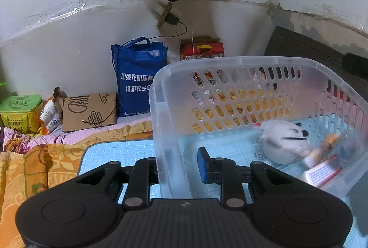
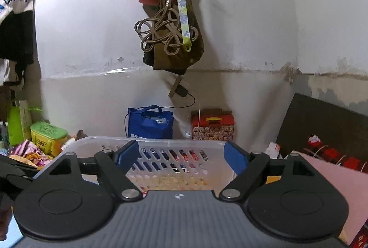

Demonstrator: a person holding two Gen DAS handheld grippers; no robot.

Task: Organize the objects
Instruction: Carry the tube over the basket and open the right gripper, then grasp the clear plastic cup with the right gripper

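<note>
A translucent white plastic basket (image 1: 230, 61) sits tilted on a light blue mat (image 1: 110, 151). My left gripper (image 1: 177, 162) straddles the basket's near left wall, one finger outside and one blue-padded finger (image 1: 203, 165) inside, closed on the wall. Inside the basket lie a white plush toy (image 1: 285, 142), a small orange item (image 1: 329, 142) and a red-and-white packet (image 1: 322, 172), all blurred. My right gripper (image 2: 182, 157) is open and empty above the basket (image 2: 151, 141), whose far rim shows between its fingers.
A blue tote bag (image 1: 138, 77), a red box (image 1: 202, 50), a brown paper bag (image 1: 89, 112) and a green box (image 1: 20, 112) line the wall. A floral blanket (image 1: 34, 156) lies at left. A dark board (image 1: 310, 47) leans at right. Bags and cords (image 2: 170, 24) hang above.
</note>
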